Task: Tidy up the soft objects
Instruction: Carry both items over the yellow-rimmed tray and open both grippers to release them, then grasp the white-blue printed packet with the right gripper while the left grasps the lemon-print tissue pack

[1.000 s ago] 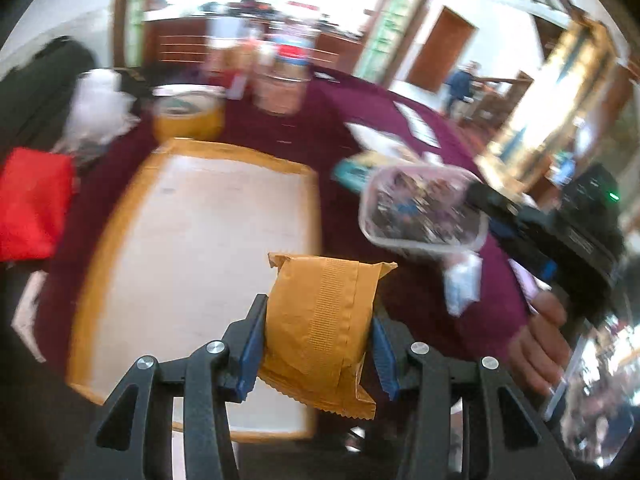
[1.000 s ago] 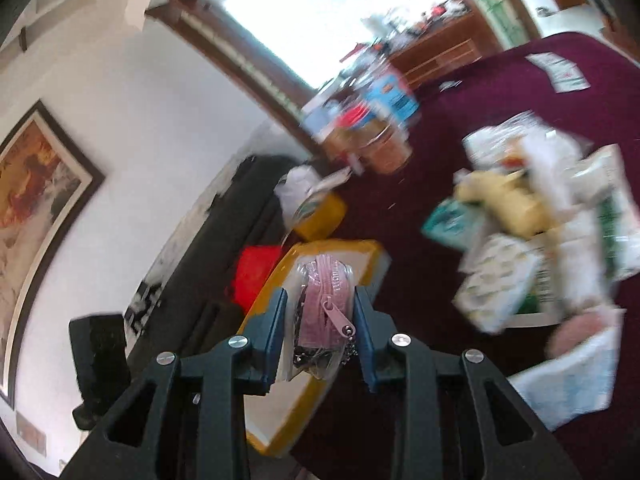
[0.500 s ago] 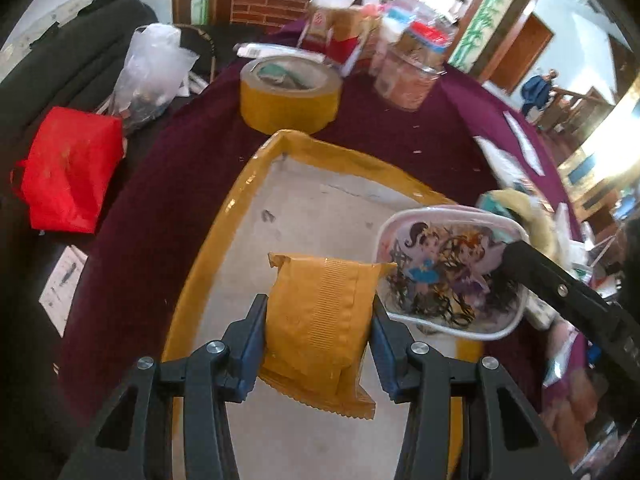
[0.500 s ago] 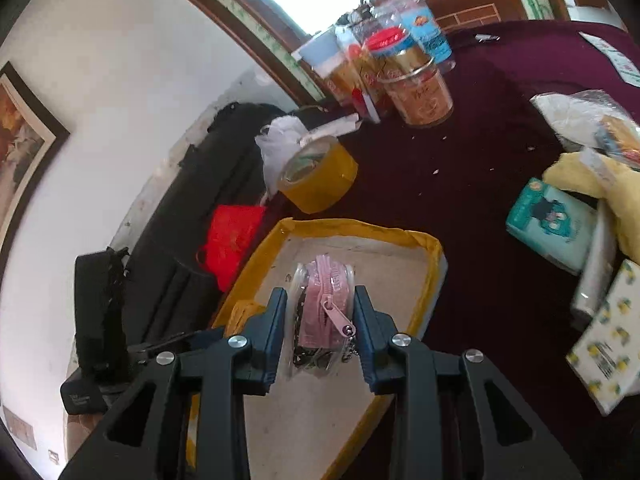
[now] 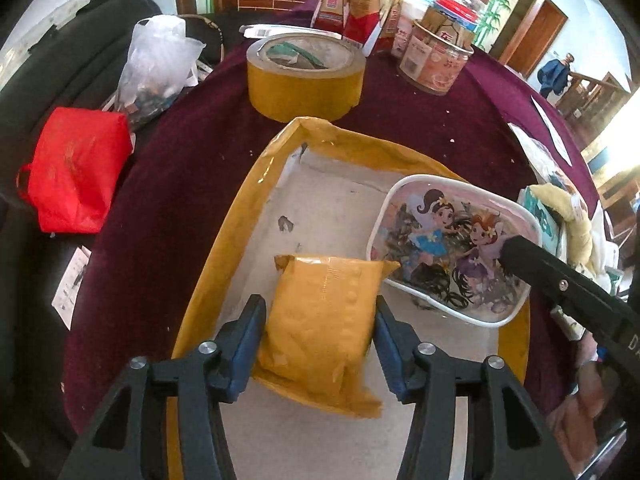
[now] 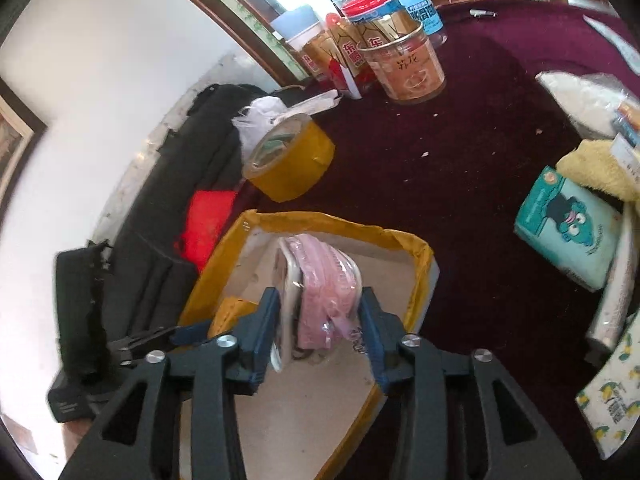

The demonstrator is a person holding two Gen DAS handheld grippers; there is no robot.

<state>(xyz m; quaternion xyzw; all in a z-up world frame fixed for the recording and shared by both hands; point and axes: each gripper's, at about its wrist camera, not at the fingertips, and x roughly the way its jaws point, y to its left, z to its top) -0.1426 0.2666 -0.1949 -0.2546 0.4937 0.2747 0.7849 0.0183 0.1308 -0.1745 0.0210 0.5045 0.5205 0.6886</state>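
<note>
My left gripper (image 5: 320, 332) is shut on a yellow padded packet (image 5: 320, 320) and holds it low over the yellow-rimmed tray (image 5: 224, 248). My right gripper (image 6: 320, 320) is shut on a clear cartoon pouch with a pink zipper (image 6: 324, 284), also over the tray (image 6: 420, 252). In the left wrist view the pouch (image 5: 452, 256) hangs just right of the packet, with the right gripper's finger (image 5: 560, 280) on it. In the right wrist view the packet (image 6: 232, 312) and the left gripper show at the tray's left.
A big roll of yellow tape (image 5: 304, 76) and jars and cartons (image 5: 436, 60) stand behind the tray on the maroon cloth. A red bag (image 5: 72, 176) and plastic bag (image 5: 160, 68) lie left. A teal tissue pack (image 6: 568, 232), yellow cloth (image 6: 596, 168) and other packs lie right.
Both grippers have moved forward and down over the tray with their loads. The pouch came in beside the packet. Both grips are unchanged.
</note>
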